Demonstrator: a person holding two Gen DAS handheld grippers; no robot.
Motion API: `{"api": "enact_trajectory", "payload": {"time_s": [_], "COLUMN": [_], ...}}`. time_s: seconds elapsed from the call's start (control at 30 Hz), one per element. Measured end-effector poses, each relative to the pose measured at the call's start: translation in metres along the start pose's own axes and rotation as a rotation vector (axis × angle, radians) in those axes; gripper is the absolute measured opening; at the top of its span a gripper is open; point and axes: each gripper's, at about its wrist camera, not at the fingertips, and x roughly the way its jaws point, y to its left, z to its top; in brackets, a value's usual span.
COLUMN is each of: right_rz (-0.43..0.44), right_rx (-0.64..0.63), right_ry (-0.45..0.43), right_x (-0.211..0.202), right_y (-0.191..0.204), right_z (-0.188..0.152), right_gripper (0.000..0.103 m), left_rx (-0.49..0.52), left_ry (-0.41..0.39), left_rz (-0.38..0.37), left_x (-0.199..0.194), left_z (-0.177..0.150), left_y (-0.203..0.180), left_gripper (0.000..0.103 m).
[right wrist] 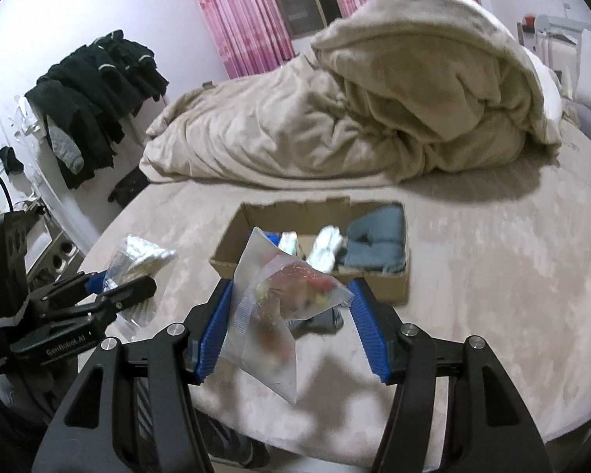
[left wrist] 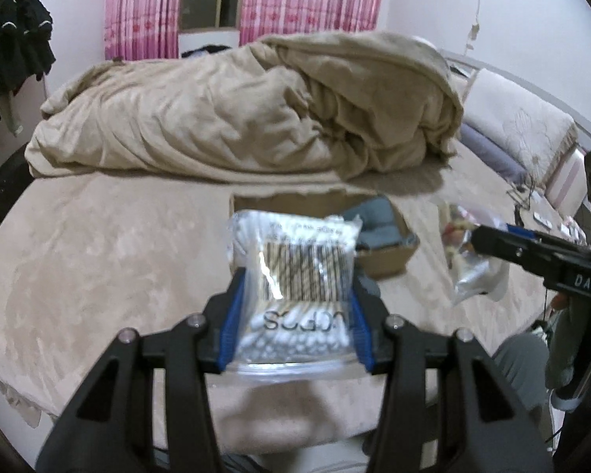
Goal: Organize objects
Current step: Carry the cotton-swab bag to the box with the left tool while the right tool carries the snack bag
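On the bed (right wrist: pixel 472 276), the cardboard box (right wrist: pixel 319 276) serves as the landmark. Far left of it, dark clothes (right wrist: pixel 98 90) hang by the wall, and behind it pink curtains (right wrist: pixel 240 12) frame the window above a heaped beige blanket (right wrist: pixel 374 118) that fills the far half of the bed. Inside the box, white bundles (right wrist: pixel 327 250) lie left of folded grey cloth (right wrist: pixel 378 240). Left of the box and raised off the bed, the left gripper (left wrist: pixel 295 311) pinches a clear bag of cotton swabs (left wrist: pixel 299 272) between its blue pads, the bag standing up past the fingertips and hiding the box's left part in the left wrist view. In front of the box, the right gripper (right wrist: pixel 291 323) clamps a clear bag of small coloured items (right wrist: pixel 279 307), which crumples between both pads and overlaps the box's near wall.
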Motion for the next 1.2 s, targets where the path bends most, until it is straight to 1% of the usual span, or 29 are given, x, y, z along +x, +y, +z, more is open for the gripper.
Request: {"api": "enact_trajectory", "payload": {"time_s": [0.17,0.27,0.4,0.6,0.77,0.87,0.97,1.03,1.2], "right_rz": [-0.006,-0.011,-0.012,-0.027,-0.054,-0.071,-0.094,-0.104,-0.121], "right_rx": [-0.027,-0.042,-0.054,-0.068,-0.067,-0.07,-0.077,-0.077,-0.073], "right_ry": [-0.051,-0.069,-0.078,-0.069,-0.027,0.004,0.038,0.061,0.112], "right_x": [-0.006,-0.004,0.006,0.032,0.068,0.091,0.116,0.13,0.16], "right_y": [0.001,0.001,-0.002,-0.013,-0.031,-0.041,-0.051,-0.057,-0.07], "right_z": [0.024,0.036,0.048,0.063,0.067,0.066,0.063,0.059,0.047], "right_gripper": [0.063,0.063,0.063,0.063,0.063,0.063,0.063,0.063,0.063], "left_rx": [-0.007,-0.009,-0.008,-0.017,-0.025,-0.026,-0.027,-0.025,-0.027], "left_ry": [-0.044,-0.056,-0.064,-0.049,-0.014,0.013,0.063,0.086,0.133], "left_rz": [-0.002,0.0,0.006,0.01,0.013,0.019,0.02,0.012,0.025], "left_x": [-0.001,0.004,0.016,0.047,0.088,0.111,0.142,0.155,0.185], "left_z": [0.02,0.03,0.041,0.056,0.063,0.061,0.056,0.052,0.044], "left_y": [0.006,0.009,0.011,0.017,0.023,0.027,0.029,0.03,0.03], "left_gripper": [0.048,0.048,0.048,0.048,0.048,0.048,0.048,0.048,0.048]}}
